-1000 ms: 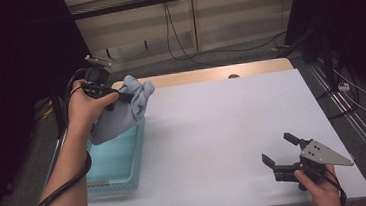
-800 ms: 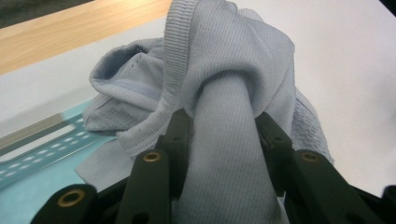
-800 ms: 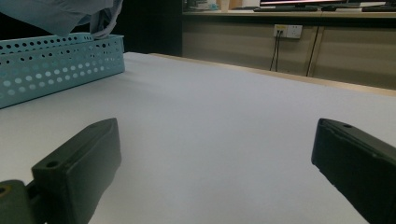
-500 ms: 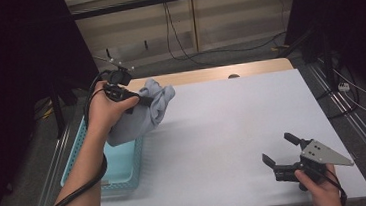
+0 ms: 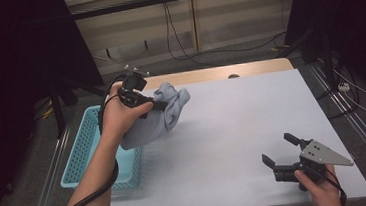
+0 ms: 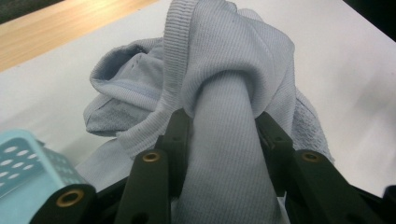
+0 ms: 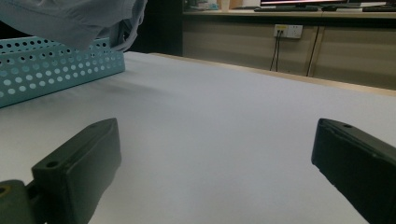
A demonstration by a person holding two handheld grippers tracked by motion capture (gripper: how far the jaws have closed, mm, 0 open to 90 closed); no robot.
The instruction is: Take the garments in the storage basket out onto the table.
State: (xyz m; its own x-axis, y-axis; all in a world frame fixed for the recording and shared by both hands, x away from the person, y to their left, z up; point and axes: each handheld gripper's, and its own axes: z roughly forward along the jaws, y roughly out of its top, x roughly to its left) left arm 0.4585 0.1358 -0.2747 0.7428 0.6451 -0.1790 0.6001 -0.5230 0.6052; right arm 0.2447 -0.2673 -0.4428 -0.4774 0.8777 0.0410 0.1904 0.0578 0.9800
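A light blue-grey cloth (image 5: pixel 158 116) hangs bunched in the air over the left part of the white table (image 5: pixel 243 123), just right of the teal basket (image 5: pixel 89 152). My left gripper (image 5: pixel 163 105) is shut on the cloth; in the left gripper view a thick fold of cloth (image 6: pixel 229 140) is pinched between both black jaws, the rest (image 6: pixel 140 84) draping beyond. My right gripper (image 5: pixel 278 150) rests low at the table's front right, jaws wide apart with nothing between them. In the right gripper view the gripper (image 7: pixel 215 158) faces bare table, with the cloth (image 7: pixel 79 16) hanging at the top left.
The perforated teal basket (image 7: pixel 51 70) stands at the table's left edge. A wooden strip (image 5: pixel 218 73) runs along the far edge. Cables and a low wall (image 5: pixel 199 26) lie beyond the table; a rail (image 5: pixel 359 127) runs along the right side.
My left hand has carried the cloth to the right, from above the basket out over the table, and a little lower. The right gripper has kept still.
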